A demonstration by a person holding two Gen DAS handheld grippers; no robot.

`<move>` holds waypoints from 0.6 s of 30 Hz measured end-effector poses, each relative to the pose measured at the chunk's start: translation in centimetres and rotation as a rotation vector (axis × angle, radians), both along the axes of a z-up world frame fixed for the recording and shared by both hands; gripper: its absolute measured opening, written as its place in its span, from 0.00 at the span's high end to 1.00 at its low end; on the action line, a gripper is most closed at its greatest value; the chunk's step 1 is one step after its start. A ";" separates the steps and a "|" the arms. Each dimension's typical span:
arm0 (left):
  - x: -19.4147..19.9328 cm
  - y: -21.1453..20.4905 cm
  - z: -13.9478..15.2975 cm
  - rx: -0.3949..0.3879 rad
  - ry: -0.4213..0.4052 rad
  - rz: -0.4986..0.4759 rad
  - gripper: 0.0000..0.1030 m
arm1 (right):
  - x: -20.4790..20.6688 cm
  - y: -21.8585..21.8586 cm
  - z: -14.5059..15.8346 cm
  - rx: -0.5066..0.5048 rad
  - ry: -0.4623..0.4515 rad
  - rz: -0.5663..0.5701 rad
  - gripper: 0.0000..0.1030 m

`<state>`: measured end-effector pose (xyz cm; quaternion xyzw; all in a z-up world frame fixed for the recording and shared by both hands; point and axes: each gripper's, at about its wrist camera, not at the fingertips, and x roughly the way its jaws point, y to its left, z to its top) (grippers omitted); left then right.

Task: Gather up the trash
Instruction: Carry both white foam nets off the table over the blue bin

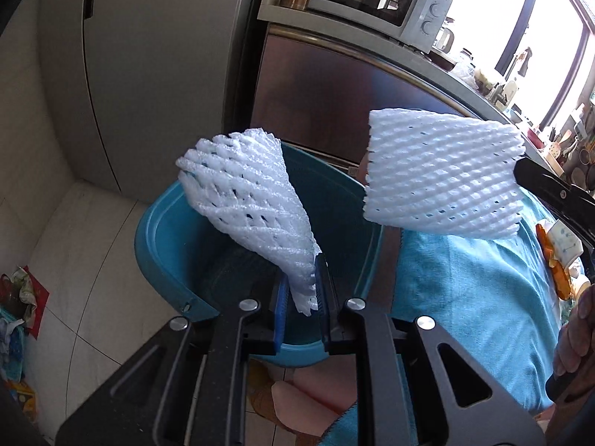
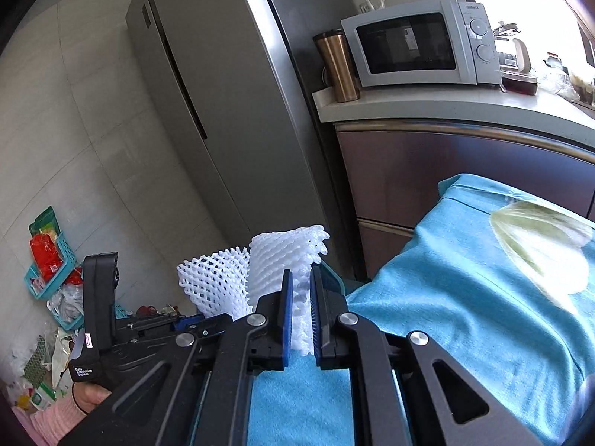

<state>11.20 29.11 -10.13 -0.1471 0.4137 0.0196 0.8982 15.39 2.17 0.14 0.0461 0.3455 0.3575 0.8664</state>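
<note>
Foam net sleeves, two white ones, are the trash in hand; the left gripper (image 1: 303,290) is clamped on the narrow end of one foam net (image 1: 247,200), which fans up toward 11 o'clock over the open mouth of a teal bin (image 1: 163,245); the right gripper (image 2: 300,316) pinches the second foam net (image 2: 286,260) between its blue pads (image 2: 286,319), the sleeve standing up at 12 o'clock from the jaws. In the left wrist view that second net (image 1: 442,174) hangs at 2 o'clock, just beside the bin's right rim and above the blue cloth (image 1: 476,297), apart from the first net; the bin's far rim sits close to a steel cabinet front (image 1: 319,100), while its left rim has bare floor beside it.

A pale tiled floor (image 1: 74,245) runs off toward 9 o'clock, with loose wrappers and a small teal basket (image 2: 55,271) piled at its far edge; a grey refrigerator (image 2: 208,85) stands at 11 o'clock; a countertop (image 2: 446,106) at 1 o'clock carries a microwave (image 2: 420,46) and a copper tumbler (image 2: 338,65), with a bright window beyond; an orange-and-white scrap (image 1: 557,256) lies on the cloth at 3 o'clock.
</note>
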 end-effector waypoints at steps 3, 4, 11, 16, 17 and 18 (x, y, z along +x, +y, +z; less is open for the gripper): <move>0.1 0.2 -0.7 -0.001 0.016 0.005 0.84 | 1.3 1.8 -0.9 -0.028 0.035 0.001 0.92; 0.2 0.3 -0.9 -0.002 0.021 0.006 0.84 | 1.5 2.3 -1.2 -0.035 0.043 -0.002 0.92; 1.3 0.6 -2.1 -0.009 0.053 0.011 0.84 | 2.9 5.5 -3.1 -0.077 0.113 0.008 0.90; 2.7 0.3 -2.4 -0.010 0.068 0.025 0.77 | 3.7 6.7 -4.4 -0.085 0.160 0.021 0.67; 2.8 0.4 -2.4 -0.008 0.070 0.032 0.73 | 3.7 6.8 -4.5 -0.088 0.162 0.022 0.67; 2.8 0.3 -2.5 -0.003 0.071 0.038 0.70 | 3.6 6.8 -4.6 -0.090 0.164 0.026 0.67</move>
